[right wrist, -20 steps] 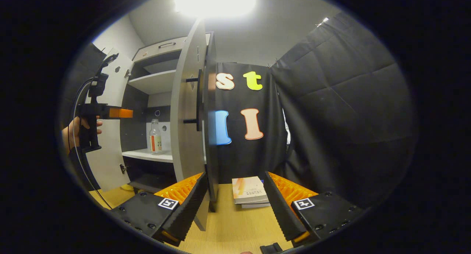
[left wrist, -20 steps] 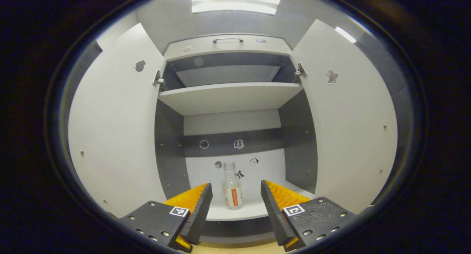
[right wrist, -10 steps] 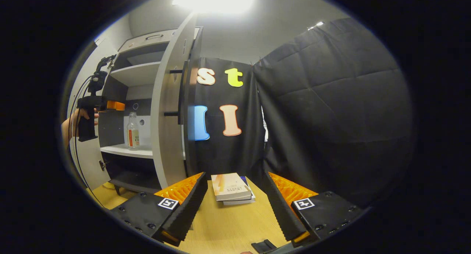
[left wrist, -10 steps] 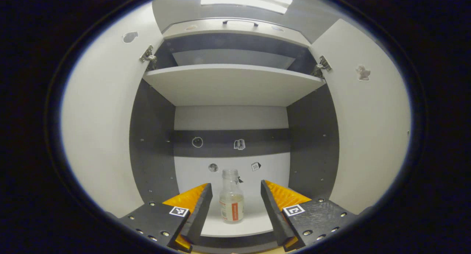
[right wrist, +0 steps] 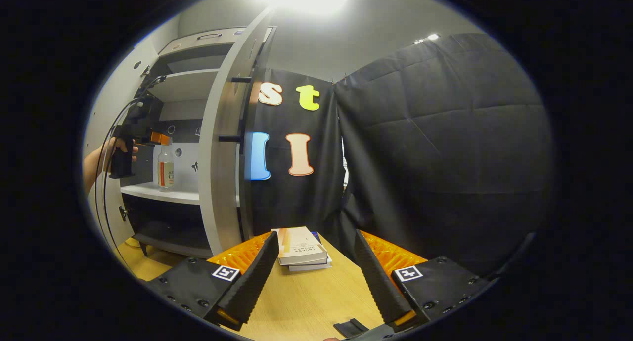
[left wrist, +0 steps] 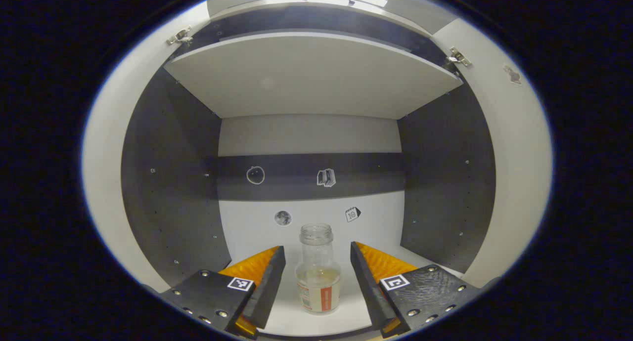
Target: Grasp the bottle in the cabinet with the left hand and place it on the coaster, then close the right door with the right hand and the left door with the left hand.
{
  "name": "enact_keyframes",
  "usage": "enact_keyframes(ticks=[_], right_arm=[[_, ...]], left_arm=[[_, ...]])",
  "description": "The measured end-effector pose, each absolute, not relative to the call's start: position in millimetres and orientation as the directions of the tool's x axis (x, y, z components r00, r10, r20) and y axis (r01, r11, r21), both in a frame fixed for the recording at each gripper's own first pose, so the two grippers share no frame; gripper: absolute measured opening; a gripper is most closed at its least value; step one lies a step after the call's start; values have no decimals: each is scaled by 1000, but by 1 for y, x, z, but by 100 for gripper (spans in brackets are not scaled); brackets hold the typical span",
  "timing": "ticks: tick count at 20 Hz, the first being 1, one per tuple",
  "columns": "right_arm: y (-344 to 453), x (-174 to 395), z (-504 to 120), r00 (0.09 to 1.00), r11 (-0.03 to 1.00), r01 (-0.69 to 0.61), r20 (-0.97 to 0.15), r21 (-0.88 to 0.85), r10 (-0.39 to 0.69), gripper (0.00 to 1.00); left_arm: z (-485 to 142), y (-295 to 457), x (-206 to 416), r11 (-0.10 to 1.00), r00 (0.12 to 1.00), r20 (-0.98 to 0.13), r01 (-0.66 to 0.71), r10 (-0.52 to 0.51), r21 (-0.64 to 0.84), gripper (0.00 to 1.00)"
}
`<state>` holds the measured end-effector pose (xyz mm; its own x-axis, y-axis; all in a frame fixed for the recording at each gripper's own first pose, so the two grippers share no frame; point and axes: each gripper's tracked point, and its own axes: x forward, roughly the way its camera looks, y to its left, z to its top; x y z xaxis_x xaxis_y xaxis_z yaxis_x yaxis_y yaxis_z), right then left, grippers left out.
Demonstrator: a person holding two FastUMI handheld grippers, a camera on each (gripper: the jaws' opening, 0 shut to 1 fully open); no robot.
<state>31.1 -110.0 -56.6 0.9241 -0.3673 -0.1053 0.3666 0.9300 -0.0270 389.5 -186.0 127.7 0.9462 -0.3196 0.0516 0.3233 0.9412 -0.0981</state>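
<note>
A clear, uncapped bottle (left wrist: 319,274) with an orange-and-white label stands upright on the cabinet's white lower shelf (left wrist: 356,309). My left gripper (left wrist: 316,252) is open, one finger on each side of the bottle, neither touching it. In the right gripper view the bottle (right wrist: 165,165) shows inside the cabinet, with the left gripper (right wrist: 151,137) at its neck, held by a hand (right wrist: 106,155). My right gripper (right wrist: 312,244) is open over the wooden table (right wrist: 301,296), holding nothing. The right door (right wrist: 222,148) stands open, edge-on, its dark handle (right wrist: 232,108) facing right.
The cabinet's upper shelf (left wrist: 311,79) hangs over the bottle, and both doors (left wrist: 101,183) (left wrist: 524,158) are swung wide. A stack of books (right wrist: 299,244) lies on the table beyond my right fingertips. A small black object (right wrist: 351,327) sits at the table's near edge.
My left gripper has moved forward into the cabinet, so the bottle now stands between its fingers. The right gripper has shifted, bringing the books closer between its fingers.
</note>
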Motion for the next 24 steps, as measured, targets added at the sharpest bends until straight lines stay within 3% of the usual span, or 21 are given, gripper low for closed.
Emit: enact_keyframes(ticks=[4, 9, 11, 14, 24], right_arm=[[-116, 30, -61, 910, 918, 397, -122, -20, -396, 98], [-126, 27, -65, 896, 904, 428, -127, -12, -426, 98], [-128, 27, -66, 896, 904, 428, -125, -14, -426, 98], [-130, 28, -65, 900, 907, 422, -116, -12, -420, 98], [-137, 26, -60, 935, 939, 343, -101, 25, -339, 97]], left_arm=[[116, -185, 418, 953, 955, 15, 297, -296, -57, 77], [109, -190, 427, 944, 950, 8, 312, -313, -109, 78], [107, -188, 428, 947, 952, 7, 305, -306, -105, 45], [113, -188, 419, 942, 949, 7, 315, -316, -115, 40], [152, -162, 348, 941, 957, 70, 290, -282, -176, 41]])
